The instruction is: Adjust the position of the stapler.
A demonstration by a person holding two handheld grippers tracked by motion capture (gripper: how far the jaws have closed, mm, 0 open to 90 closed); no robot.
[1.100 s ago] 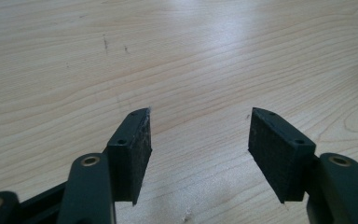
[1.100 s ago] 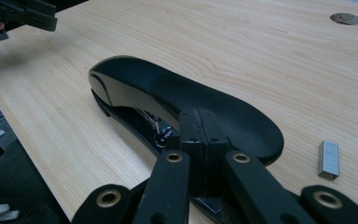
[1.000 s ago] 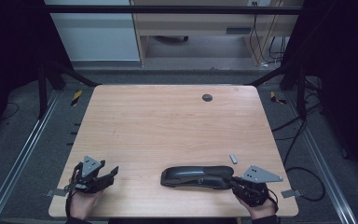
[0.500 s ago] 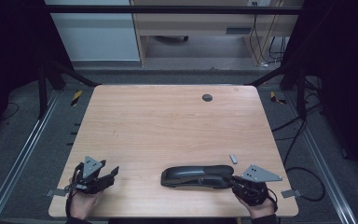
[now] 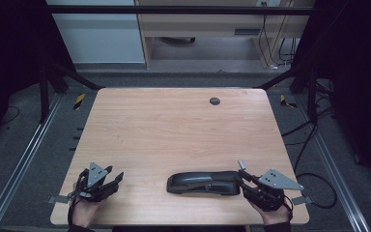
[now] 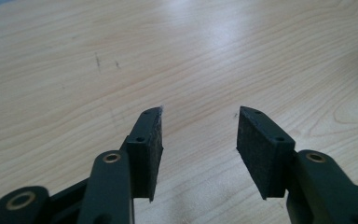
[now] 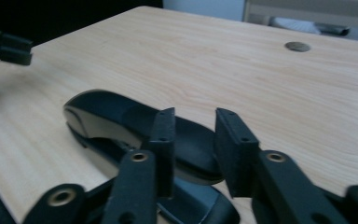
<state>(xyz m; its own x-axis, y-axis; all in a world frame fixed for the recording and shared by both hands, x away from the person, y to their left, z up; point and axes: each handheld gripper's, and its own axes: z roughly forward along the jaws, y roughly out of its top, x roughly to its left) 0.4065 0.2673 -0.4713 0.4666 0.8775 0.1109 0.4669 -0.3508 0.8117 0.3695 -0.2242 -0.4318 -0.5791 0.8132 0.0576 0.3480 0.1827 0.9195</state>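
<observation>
1. Jaws of the right gripper (image 7: 193, 140) have just been opening; they now stand apart above the near end of the black stapler (image 7: 121, 121), with a clear gap between the pads and nothing pressed between them. In the high view the right gripper (image 5: 244, 180) sits at the stapler's (image 5: 203, 182) right-hand end, close against it; whether a fingertip touches the body I cannot tell.

2. Jaws of the left gripper (image 6: 198, 140) have just been closing part-way, yet they remain spread, with bare wood showing between the pads and nothing held. In the high view the left gripper (image 5: 111, 180) rests near the front left corner of the table (image 5: 174, 125), well apart from the stapler.

3. Stapler position: it lies flat along the table's front edge, right of centre, long axis running across the table.

4. Farther out, a small round dark grommet (image 5: 215, 101) sits near the table's far edge, well away from both hands.

5. Step in hand, as I judge it: the right gripper looks to be letting go of the stapler's end, or resetting its grip there.

6. Next move calls for either drawing the right gripper clear without nudging the stapler, or lowering the pads squarely around its end before closing.
</observation>
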